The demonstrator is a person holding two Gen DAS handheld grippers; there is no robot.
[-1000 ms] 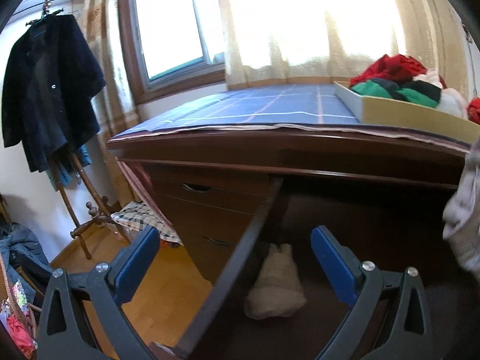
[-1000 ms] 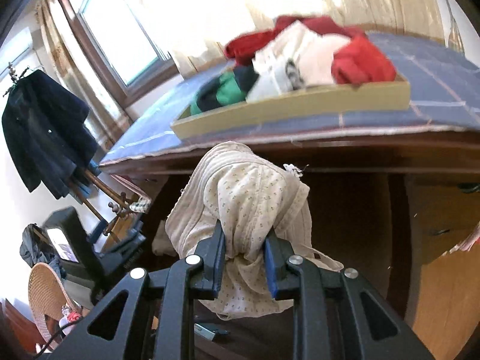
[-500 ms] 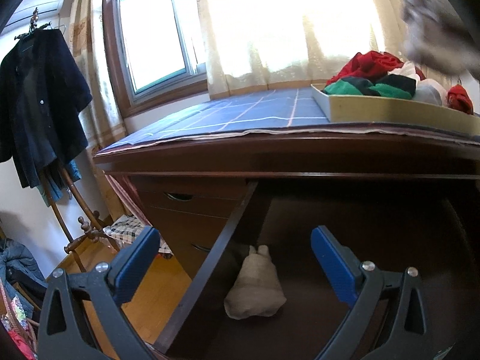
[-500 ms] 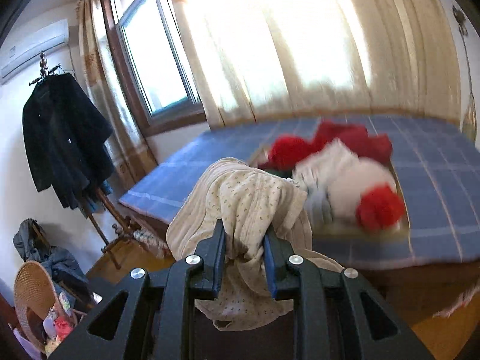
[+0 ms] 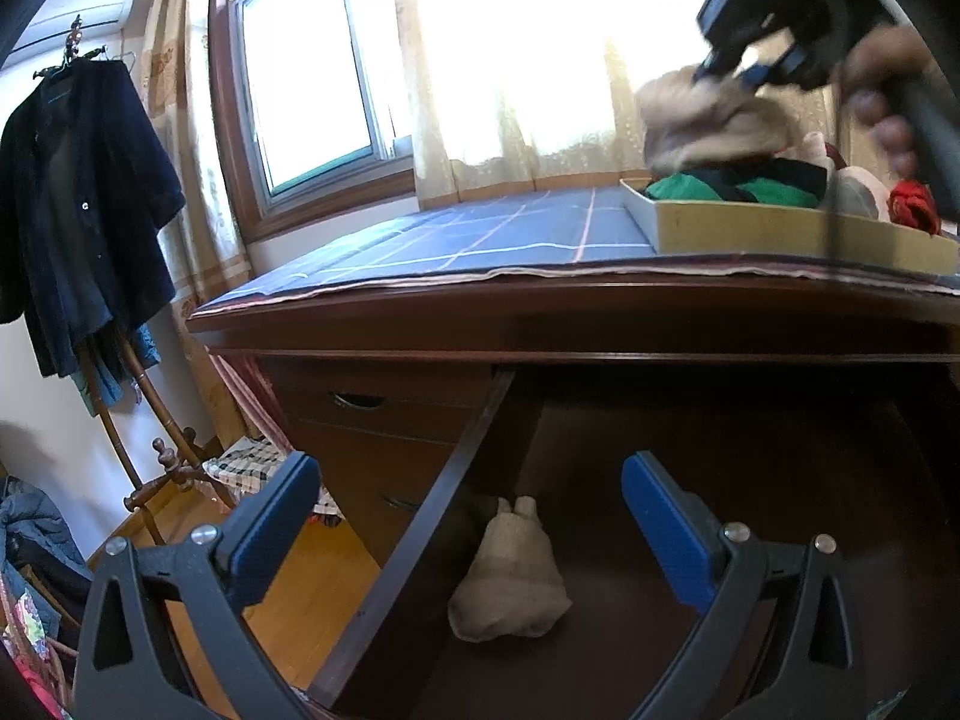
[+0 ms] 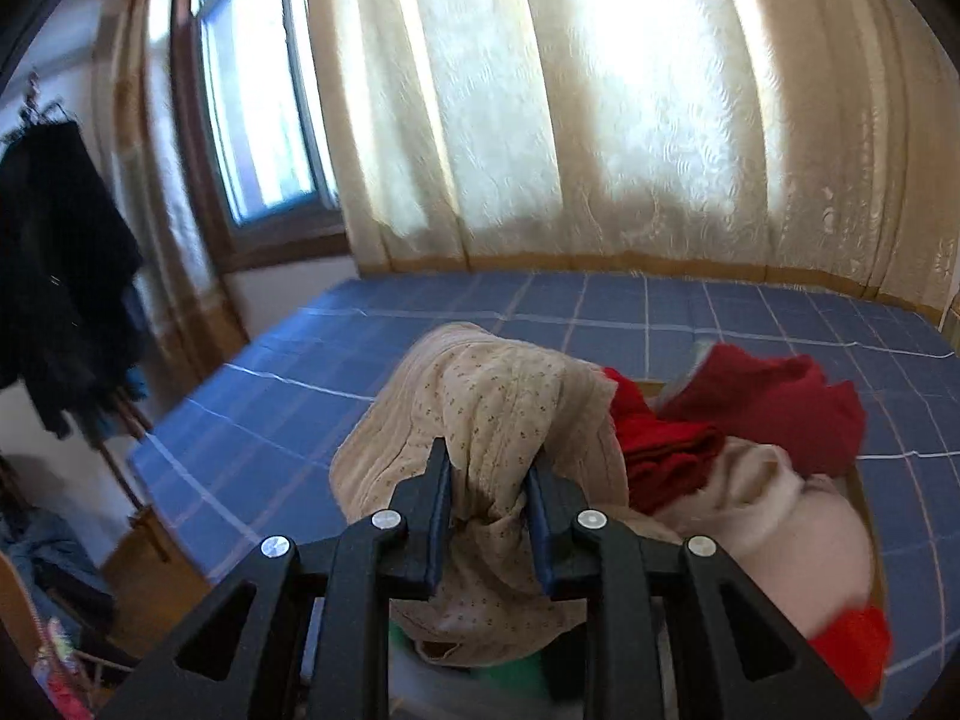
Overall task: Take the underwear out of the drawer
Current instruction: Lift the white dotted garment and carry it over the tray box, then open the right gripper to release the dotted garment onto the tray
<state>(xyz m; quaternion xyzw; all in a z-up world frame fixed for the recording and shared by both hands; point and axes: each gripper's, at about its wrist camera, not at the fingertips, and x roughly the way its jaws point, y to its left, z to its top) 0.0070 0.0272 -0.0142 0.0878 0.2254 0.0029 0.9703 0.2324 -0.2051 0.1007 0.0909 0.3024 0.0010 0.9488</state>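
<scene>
The right gripper (image 6: 489, 483) clamps beige underwear (image 6: 480, 408) over a clothes-filled tray (image 5: 780, 234). The open left gripper (image 5: 468, 519) faces the drawer (image 5: 420, 546), which holds one beige bundle (image 5: 510, 582).

My left wrist view sits low, close over the open drawer (image 5: 690, 540), facing the desk's front edge. My right looks down from above the desk top; both share the cardboard tray (image 5: 780, 228) and window (image 6: 258, 120).

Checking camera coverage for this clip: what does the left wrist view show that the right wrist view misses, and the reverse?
Left wrist only: the open drawer with one beige bundle inside, and the open left tool hovering over it. Right wrist only: the dotted pattern on the underwear clamped in the right tool. Both: that underwear above the box of clothes, the blue cloth, the curtains.
</scene>
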